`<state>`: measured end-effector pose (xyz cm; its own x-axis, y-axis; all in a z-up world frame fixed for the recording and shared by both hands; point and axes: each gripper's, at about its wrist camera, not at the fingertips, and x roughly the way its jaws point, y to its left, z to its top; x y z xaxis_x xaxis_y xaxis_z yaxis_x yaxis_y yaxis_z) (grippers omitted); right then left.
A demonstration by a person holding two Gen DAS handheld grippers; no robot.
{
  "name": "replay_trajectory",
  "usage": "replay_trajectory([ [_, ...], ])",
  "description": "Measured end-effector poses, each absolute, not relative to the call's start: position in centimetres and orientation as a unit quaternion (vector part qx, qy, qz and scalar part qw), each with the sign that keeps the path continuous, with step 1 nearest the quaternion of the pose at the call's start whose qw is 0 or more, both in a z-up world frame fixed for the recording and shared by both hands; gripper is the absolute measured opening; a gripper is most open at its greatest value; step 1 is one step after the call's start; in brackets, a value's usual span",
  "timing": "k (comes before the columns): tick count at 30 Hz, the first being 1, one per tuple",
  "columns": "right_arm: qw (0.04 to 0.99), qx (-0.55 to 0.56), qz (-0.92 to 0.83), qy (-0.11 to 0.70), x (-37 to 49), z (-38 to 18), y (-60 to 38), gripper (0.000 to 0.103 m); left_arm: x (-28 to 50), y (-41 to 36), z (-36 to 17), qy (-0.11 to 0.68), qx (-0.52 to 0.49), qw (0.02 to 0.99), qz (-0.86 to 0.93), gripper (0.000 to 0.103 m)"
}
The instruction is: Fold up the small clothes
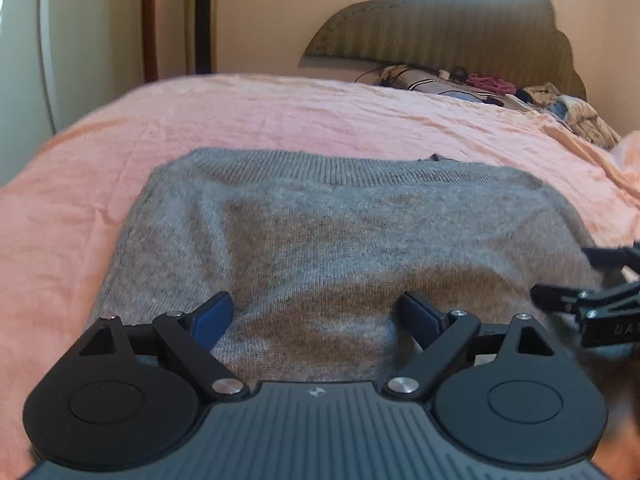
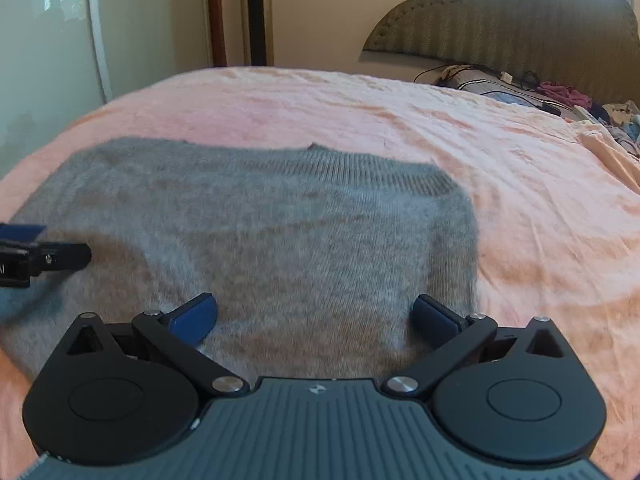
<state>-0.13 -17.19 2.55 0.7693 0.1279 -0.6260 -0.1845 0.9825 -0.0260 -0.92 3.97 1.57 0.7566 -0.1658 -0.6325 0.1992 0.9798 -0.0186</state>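
Grey sweater (image 1: 320,240) flat on pink bed (image 1: 280,112) — left gripper (image 1: 320,316) and right gripper (image 2: 316,316) both spread wide over its near edge, holding nothing.

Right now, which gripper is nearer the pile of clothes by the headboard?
Right. The clothes pile lies far off on the sweater's right, the side the right gripper works; the left gripper hovers open over the gray sweater further left.
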Motion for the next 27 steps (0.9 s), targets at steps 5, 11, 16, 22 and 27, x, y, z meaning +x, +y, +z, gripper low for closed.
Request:
replay_trajectory([
  [5,0.939,-0.041,0.081,0.332,0.1,2.6,-17.2,0.103,-1.2,3.8,3.0,0.36,0.011,0.93,-0.074,0.093],
  [11,0.941,-0.04,0.077,0.328,-0.1,2.5,-17.1,0.103,-4.1,4.0,1.6,0.345,0.018,0.936,-0.074,0.099],
  [16,0.941,-0.039,0.077,0.328,-0.2,2.5,-17.2,0.103,-3.8,3.6,1.7,0.35,0.025,0.934,-0.066,0.102],
  [22,0.941,-0.038,0.075,0.327,-0.2,2.6,-17.2,0.103,-5.4,4.2,2.9,0.358,0.002,0.932,-0.053,0.102],
  [27,0.941,-0.038,0.075,0.327,-0.2,2.6,-17.2,0.103,-6.2,4.4,1.7,0.353,0.024,0.934,-0.048,0.103],
])
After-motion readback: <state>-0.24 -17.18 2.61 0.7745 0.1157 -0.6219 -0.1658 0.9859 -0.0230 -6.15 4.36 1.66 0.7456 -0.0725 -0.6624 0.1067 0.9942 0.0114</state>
